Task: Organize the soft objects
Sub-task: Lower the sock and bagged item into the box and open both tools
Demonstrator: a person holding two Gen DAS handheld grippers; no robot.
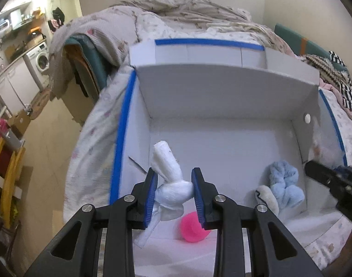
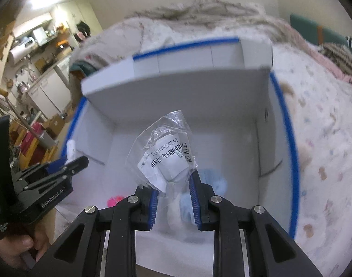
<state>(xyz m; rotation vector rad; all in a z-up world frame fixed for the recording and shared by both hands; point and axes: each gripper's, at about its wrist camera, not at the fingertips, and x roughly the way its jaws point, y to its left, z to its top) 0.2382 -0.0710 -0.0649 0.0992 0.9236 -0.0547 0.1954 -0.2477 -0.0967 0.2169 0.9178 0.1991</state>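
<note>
Readable markings

"GenRobot.AI" stands on the left gripper [image 2: 80, 162]; the bagged item's white label [image 2: 166, 159] reads "DYZ52504003" above barcodes.

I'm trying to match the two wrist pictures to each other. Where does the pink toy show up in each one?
Left wrist view: the pink toy lies low in the middle, on the box floor just below the left gripper's right finger.
Right wrist view: the pink toy is a blurred spot at lower left, left of the right gripper.
Shared landmark: the light blue fluffy cloth.
</note>
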